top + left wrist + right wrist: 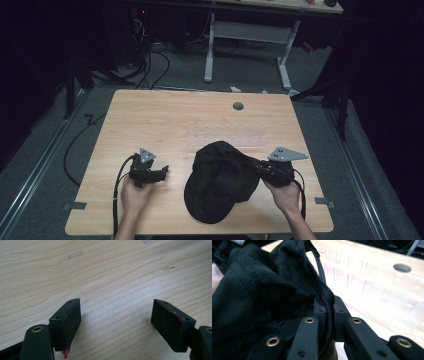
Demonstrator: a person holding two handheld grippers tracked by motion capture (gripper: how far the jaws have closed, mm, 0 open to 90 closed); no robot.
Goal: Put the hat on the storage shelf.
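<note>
You have a light wooden table (150,115) in front of you, with a round grey hole (238,106) near its far edge. A clear strip (225,139) lies flat at its middle. Beyond it stands a white desk frame (247,35), with dark cables (150,65) on the floor to the left.

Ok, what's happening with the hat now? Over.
Right tool shut on black cap's edge. Left tool open over bare table. Nothing in the way.
</note>
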